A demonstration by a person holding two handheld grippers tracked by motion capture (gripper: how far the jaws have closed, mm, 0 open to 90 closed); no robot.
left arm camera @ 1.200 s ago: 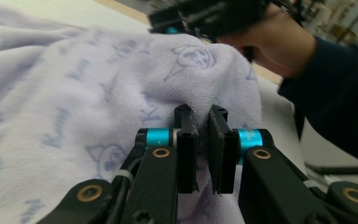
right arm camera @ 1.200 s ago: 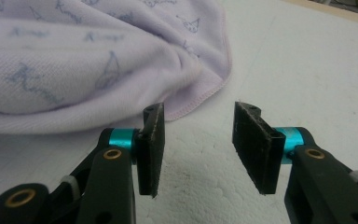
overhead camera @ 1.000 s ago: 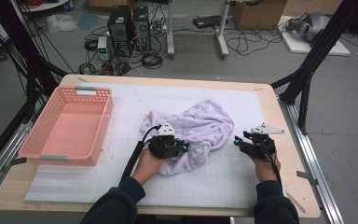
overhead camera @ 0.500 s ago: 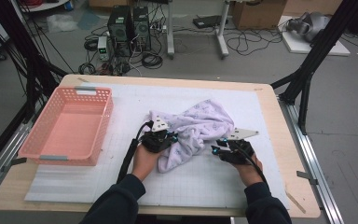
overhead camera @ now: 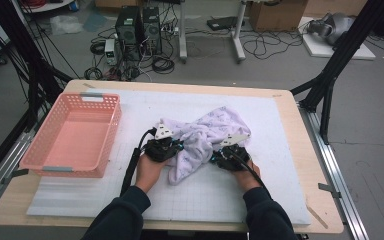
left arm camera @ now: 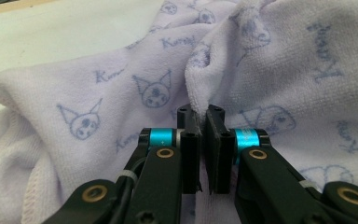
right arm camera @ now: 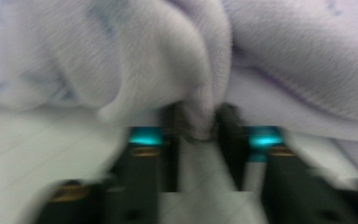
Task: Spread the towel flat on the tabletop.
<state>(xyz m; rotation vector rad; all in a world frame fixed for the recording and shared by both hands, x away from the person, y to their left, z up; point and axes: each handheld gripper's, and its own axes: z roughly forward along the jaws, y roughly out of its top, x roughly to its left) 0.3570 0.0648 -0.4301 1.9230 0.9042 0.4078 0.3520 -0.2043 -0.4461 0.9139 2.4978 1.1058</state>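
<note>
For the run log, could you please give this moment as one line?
left gripper: shut on lilac printed terry towel | right gripper: jaws just closing on towel fold | pink plastic basket: empty

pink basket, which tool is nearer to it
Left. The left tool sits just right of the pink basket, at the towel's left side; the right tool is farther right.

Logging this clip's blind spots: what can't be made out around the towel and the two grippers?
- Right gripper: its own view is motion-blurred, so whether the pads press the towel fold between them is unclear.
- Towel print: smeared there; too small in the high view.
- Left gripper: in the high view the hand and body hide its tips.
- Towel's underside and mat beneath: covered by cloth.
</note>
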